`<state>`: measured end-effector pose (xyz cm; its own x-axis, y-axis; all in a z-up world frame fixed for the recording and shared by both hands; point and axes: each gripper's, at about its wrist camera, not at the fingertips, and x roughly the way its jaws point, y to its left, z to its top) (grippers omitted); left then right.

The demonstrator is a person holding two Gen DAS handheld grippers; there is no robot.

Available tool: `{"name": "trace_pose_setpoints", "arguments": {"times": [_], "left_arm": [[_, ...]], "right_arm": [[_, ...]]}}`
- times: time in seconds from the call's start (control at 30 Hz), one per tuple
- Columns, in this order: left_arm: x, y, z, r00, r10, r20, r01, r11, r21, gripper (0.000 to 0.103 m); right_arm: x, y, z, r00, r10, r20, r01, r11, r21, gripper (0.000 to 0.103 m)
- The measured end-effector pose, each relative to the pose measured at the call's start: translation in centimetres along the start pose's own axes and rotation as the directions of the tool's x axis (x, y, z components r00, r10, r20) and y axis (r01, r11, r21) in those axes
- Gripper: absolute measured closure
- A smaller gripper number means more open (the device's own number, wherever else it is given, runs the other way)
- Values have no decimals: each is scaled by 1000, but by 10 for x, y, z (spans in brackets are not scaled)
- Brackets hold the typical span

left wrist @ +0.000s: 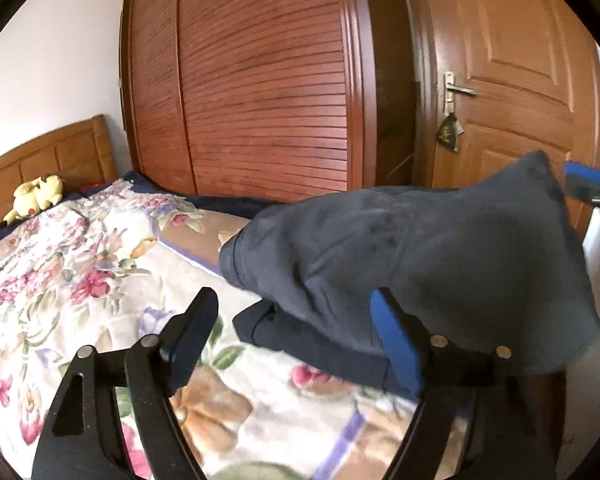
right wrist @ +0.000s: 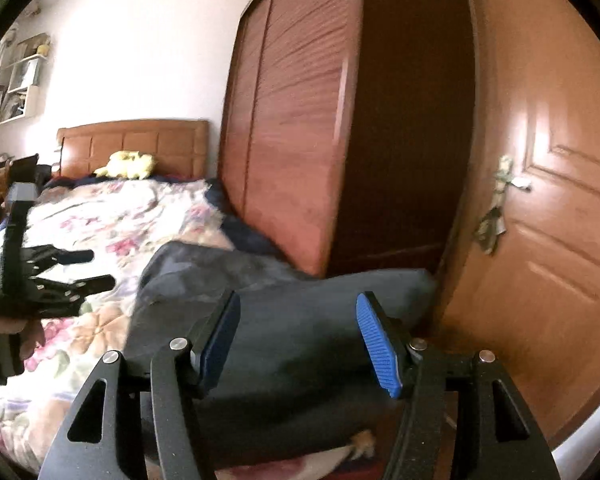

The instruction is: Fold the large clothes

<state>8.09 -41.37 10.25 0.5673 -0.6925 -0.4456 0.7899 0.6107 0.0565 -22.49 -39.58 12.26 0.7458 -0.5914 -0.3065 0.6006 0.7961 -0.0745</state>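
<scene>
We saw a dark blue-grey garment (left wrist: pixel 440 252) bunched on the near end of the bed (left wrist: pixel 80 280), on top of the floral blanket (left wrist: pixel 100 264) and close to the wooden door (left wrist: pixel 512 80). One part of it stood up in a soft hump, and a darker folded layer lay flat beneath that hump.

Our left gripper (left wrist: pixel 296 336) hovered just short of the garment with its jaws wide apart. Nothing was clamped between them, though the right-hand pad sat against the edge of the cloth. Seen from the right wrist view, this same gripper (right wrist: pixel 86 268) hung over the blanket beside the garment, gripped by a hand (right wrist: pixel 4 336).

Our right gripper (right wrist: pixel 298 340) was also spread open, with the garment (right wrist: pixel 284 320) lying in the gap beyond its blue pads and no cloth pinched. We could not tell whether its pads touched the fabric.

Beyond the garment, a slatted wardrobe (left wrist: pixel 260 80) stood against the far side of the bed. A yellow soft toy (left wrist: pixel 36 196) lay by the headboard (left wrist: pixel 48 160), well away from the garment.
</scene>
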Motion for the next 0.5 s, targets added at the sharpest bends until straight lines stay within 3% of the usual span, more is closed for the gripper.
{"name": "trace_pose_setpoints", "arguments": {"times": [0.1,0.2,0.37,0.5], "left_arm": [[-19,4,-10,1000,-1,11,1,1000,4,20],[-35,11,-20,1000,-14,16,14,1000,-27,13],[-59,21,-35,999,-15,30,16,999,-47,12],[-77,26,-48,999,3,34,-1,999,-52,12]], "right_arm": [[15,5,-3,999,-7,-40,7,1000,-2,40],[39,-7,-6,994,-44,-98,45,999,5,40],[64,-40,-21,984,-34,-177,48,996,71,40],[64,-35,-16,980,-41,-195,59,995,87,40]]}}
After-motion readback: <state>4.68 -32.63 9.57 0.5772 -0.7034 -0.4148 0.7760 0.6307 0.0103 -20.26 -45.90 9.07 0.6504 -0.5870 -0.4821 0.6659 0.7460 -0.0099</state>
